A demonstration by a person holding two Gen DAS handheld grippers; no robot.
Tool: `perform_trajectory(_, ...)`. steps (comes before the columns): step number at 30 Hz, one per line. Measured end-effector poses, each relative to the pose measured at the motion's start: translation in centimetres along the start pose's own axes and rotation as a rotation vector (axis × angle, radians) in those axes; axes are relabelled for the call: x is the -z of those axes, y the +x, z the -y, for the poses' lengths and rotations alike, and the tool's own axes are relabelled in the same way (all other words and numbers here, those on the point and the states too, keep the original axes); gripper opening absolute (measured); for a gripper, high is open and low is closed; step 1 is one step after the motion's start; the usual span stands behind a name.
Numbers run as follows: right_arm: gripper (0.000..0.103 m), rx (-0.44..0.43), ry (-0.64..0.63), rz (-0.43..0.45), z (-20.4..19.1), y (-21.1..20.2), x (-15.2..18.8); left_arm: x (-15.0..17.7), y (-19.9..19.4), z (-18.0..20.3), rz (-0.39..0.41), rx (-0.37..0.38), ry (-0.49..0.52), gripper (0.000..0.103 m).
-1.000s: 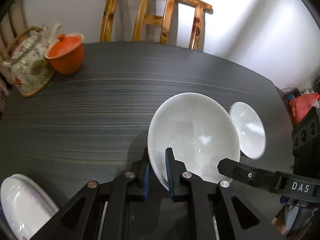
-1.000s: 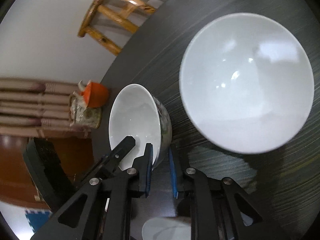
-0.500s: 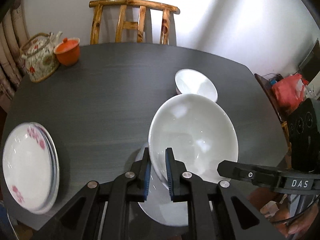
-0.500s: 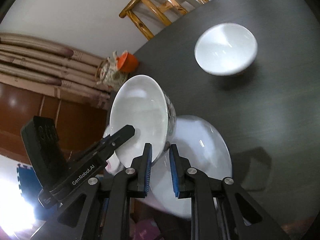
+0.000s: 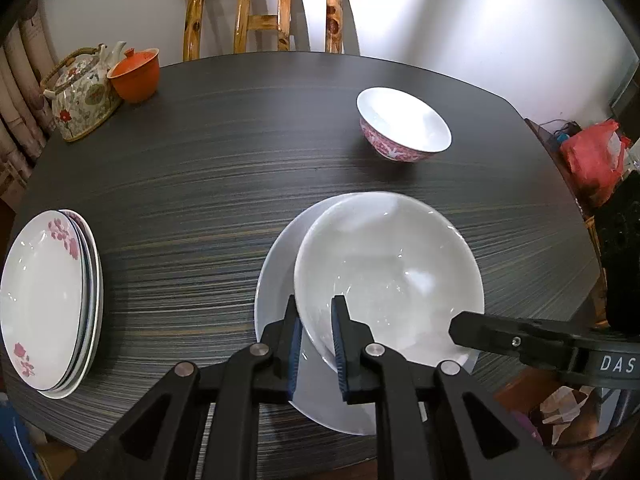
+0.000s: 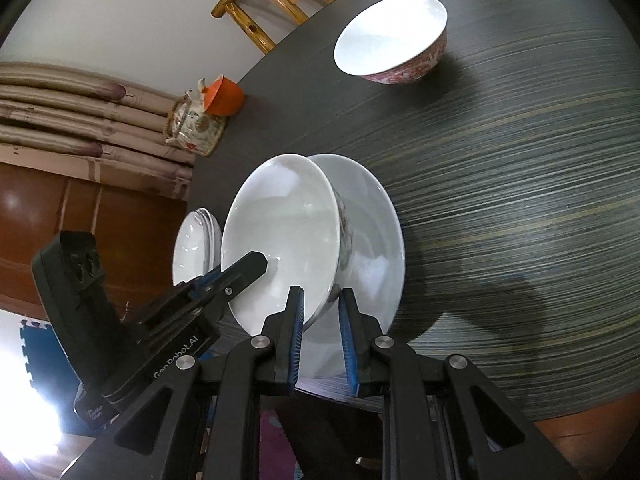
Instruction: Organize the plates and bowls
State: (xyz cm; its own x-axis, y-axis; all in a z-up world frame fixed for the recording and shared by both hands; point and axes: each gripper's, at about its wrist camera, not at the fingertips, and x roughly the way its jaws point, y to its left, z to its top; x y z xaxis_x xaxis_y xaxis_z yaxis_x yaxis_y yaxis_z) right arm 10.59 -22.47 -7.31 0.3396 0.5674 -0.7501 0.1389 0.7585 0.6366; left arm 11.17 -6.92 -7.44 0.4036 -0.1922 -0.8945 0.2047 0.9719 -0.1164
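Both grippers hold one large white bowl [image 5: 392, 264] by its rim, just above a larger white bowl [image 5: 276, 280] resting near the table's front edge. My left gripper [image 5: 316, 344] is shut on the bowl's near rim. My right gripper [image 6: 320, 332] is shut on the rim at the other side; the held bowl [image 6: 280, 236] and the one under it [image 6: 372, 220] show there too. A smaller bowl with a pink pattern [image 5: 404, 126] stands farther back on the right and also shows in the right wrist view [image 6: 394, 38]. A stack of flowered plates [image 5: 44, 300] sits at the left.
A flowered teapot [image 5: 80, 92] and an orange lidded cup [image 5: 136, 74] stand at the back left of the dark table [image 5: 220, 168]. A wooden chair [image 5: 264, 16] is behind the table. Red bags [image 5: 592, 160] lie off the right edge.
Both grippers have carried the white bowl back from the pink-patterned bowl towards the table's front. It now hangs over the larger white bowl. The plate stack has come into view.
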Motion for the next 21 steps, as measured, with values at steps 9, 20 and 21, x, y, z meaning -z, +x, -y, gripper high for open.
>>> perform_trajectory(9, 0.018, 0.023, -0.028, 0.008, 0.2, -0.2, 0.4, 0.4, 0.3, 0.1, 0.004, -0.024, 0.02, 0.017)
perform_trajectory(20, 0.02, 0.006, -0.019, 0.033, 0.2, -0.9, 1.3, 1.3, -1.1, 0.6, 0.064, -0.056, 0.046, 0.028)
perform_trajectory(21, 0.02, -0.018, -0.012, 0.046, 0.2, -1.3, 1.4, 1.3, -1.5, 0.6, 0.076, -0.063, 0.048, 0.028)
